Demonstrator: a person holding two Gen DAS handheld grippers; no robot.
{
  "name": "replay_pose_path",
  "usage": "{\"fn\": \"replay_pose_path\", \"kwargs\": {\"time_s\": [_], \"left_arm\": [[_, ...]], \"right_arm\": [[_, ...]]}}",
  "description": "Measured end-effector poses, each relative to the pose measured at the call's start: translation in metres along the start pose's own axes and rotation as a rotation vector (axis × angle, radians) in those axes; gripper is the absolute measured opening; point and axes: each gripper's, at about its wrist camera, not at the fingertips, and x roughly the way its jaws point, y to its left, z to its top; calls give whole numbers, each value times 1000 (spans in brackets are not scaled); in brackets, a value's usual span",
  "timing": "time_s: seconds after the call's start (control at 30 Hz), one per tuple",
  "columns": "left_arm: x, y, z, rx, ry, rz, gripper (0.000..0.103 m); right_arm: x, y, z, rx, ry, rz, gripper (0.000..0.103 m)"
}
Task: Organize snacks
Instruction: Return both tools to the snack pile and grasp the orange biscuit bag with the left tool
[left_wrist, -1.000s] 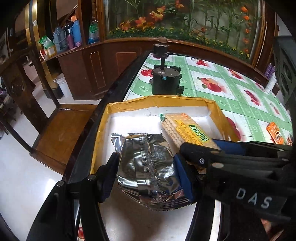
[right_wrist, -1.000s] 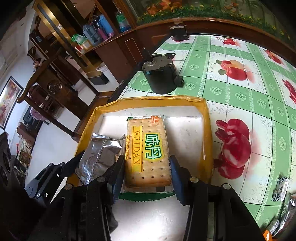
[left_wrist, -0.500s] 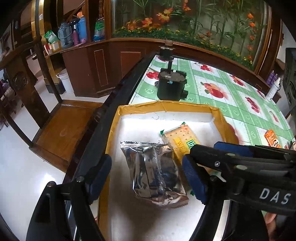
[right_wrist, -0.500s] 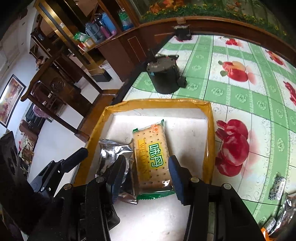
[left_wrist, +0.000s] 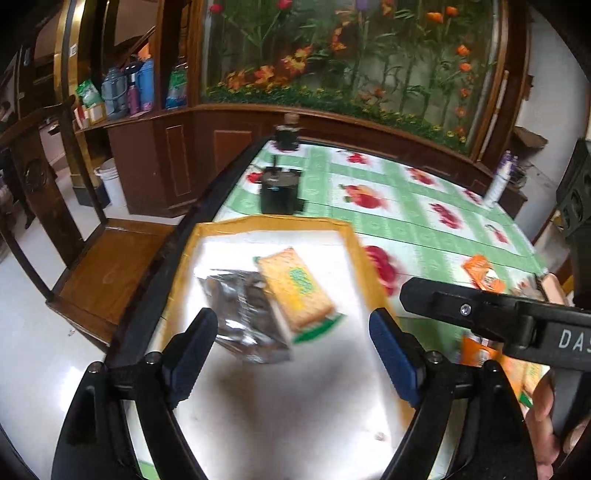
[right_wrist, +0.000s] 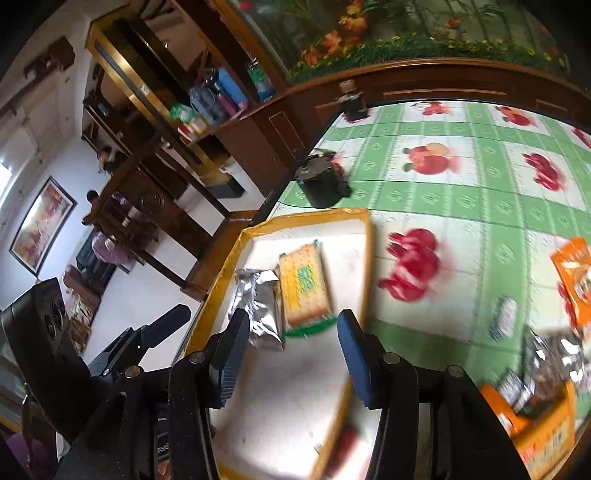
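The foil pack (left_wrist: 245, 317) and cracker pack (left_wrist: 297, 291) are lying side by side in the tray (left_wrist: 273, 223), ahead of both tongs. Left tongs (left_wrist: 291, 354) have just been opening wide, gripping nothing; right tongs (right_wrist: 291, 354) are gaping half-wide, empty, over the worktop (right_wrist: 461, 199).

Home dining room: fruit-print tablecloth (left_wrist: 406, 206), carved wooden cabinets (left_wrist: 155, 162), framed picture (right_wrist: 42, 225).
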Motion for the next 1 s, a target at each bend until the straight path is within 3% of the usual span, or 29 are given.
{"fn": "replay_pose_path", "kwargs": {"time_s": [0.23, 0.5, 0.6, 0.77, 0.9, 1.0], "left_arm": [[-16, -42, -21, 35, 1, -101, 84], [-3, -90, -42, 117, 69, -167, 84], [8, -108, -48, 133, 112, -197, 84], [18, -140, -56, 210, 138, -210, 84], [15, -145, -57, 235, 120, -199, 84], [15, -140, -57, 221, 125, -198, 84]], "right_arm": [[-59, -50, -42, 46, -61, 8, 54], [-114, -132, -86, 148, -128, -89, 56], [-129, -162, -101, 218, -148, -86, 57], [-136, -173, -108, 233, -164, -83, 72], [-129, -151, -93, 127, -167, -177, 72], [-110, -133, -76, 57, -146, -154, 72]]}}
